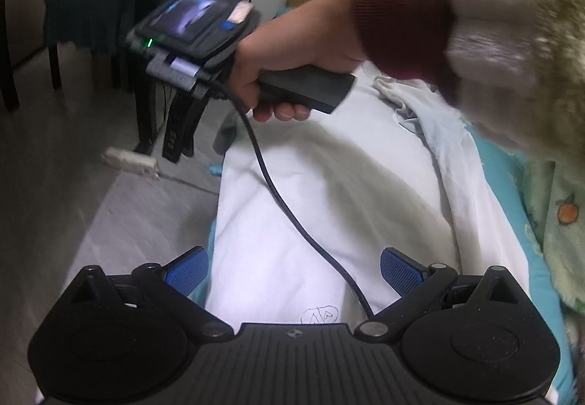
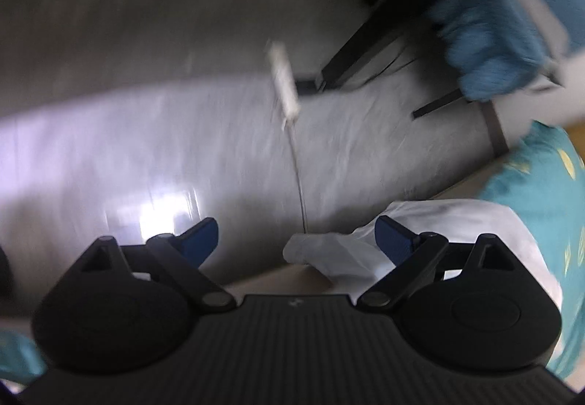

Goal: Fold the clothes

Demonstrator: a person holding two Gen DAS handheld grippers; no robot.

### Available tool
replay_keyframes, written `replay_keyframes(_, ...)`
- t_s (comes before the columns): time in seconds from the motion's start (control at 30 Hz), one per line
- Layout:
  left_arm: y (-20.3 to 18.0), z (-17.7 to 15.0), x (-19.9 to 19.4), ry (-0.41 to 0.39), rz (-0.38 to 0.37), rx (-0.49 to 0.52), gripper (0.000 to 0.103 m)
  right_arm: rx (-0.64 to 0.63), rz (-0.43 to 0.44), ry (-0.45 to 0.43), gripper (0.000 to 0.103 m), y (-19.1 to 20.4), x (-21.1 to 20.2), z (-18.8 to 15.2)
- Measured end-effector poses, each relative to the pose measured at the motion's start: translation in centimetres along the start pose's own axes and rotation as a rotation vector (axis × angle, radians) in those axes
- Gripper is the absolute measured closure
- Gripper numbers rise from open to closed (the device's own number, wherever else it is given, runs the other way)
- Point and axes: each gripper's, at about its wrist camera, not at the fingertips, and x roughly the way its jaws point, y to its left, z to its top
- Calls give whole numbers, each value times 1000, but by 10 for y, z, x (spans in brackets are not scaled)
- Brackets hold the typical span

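Below, white garment spread over teal bedding, filling centre frame. Upper middle, person's right hand gripping a black handle. Bottom edge, left gripper spread wide, empty; right gripper likewise spread over garment's edge.

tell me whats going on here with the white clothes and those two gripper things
A person is setting up to fold a white garment spread on a bed with a teal sheet. Both handheld grippers are open and hold nothing. The left gripper hangs over the garment. The person's hand in a dark red cuff carries the right gripper, which the blurred right wrist view shows at the bed's edge over a white corner of cloth. No fold has started.
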Motion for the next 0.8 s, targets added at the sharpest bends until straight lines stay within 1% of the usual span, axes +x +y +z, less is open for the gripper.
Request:
replay_keyframes(0.03,2,0,1,3,-6,-11,2,-25,-13,43,22,2,11,4)
replay_keyframes(0.1,5,-2,2,7,-12,-23,2,-23,-67,123,33,1,30,10)
replay_keyframes(0.13,5,-2,2,7,-11,-24,2,-30,-88,144,40,2,35,10)
replay_keyframes(0.17,6,-3,2,8,-10,-24,2,-39,-107,162,44,3,39,9)
replay_keyframes(0.2,6,-4,2,8,-9,-24,2,-35,-126,158,58,2,38,6)
replay_keyframes(0.23,6,-3,2,8,-7,-25,2,-28,-144,150,79,0,36,3)
replay_keyframes(0.27,6,-1,2,6,-3,-27,2,-21,-163,142,91,-1,34,0)
replay_keyframes(0.3,6,0,2,3,0,-32,2,19,-171,108,95,-7,26,-4)
replay_keyframes(0.37,6,0,1,-13,2,-39,2,114,-186,24,95,-21,5,-9)
replay_keyframes(0.43,4,1,0,-35,0,-43,2,210,-223,-77,95,-38,-25,-17)
replay_keyframes(0.53,-4,3,-7,-86,-13,-22,2,387,-274,-222,96,-69,-77,-40)
replay_keyframes(0.63,-13,3,-19,-134,-61,-2,2,546,-319,-361,96,-95,-128,-82)
replay_keyframes(0.7,-21,2,-27,-171,-100,12,3,690,-349,-429,96,-114,-152,-117)
replay_keyframes(0.8,-36,3,-39,-243,-130,70,3,980,-361,-498,96,-135,-172,-192)
